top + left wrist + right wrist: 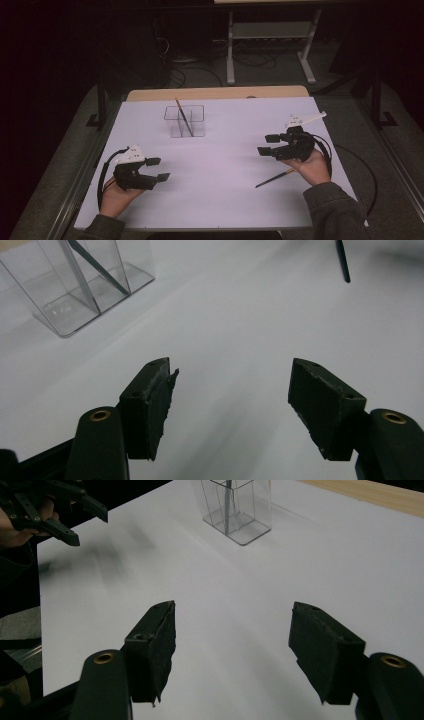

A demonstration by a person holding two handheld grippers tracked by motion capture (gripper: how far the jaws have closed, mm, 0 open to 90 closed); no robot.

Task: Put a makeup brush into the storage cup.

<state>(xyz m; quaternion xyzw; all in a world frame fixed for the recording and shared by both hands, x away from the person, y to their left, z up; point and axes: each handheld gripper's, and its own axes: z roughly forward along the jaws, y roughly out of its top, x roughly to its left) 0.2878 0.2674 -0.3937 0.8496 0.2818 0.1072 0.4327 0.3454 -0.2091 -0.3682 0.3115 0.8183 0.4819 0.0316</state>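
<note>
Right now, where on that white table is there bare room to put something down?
The middle, between the left gripper and right gripper, is bare up to the clear box. The far corners beside the box are free too. Tightest: by the right hand, where a brush lies.

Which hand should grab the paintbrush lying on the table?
Probably the right. The loose paintbrush lies on the white table just below the right gripper, whose jaws stand open and empty. The left gripper, also open, is far across the table from it.
</note>
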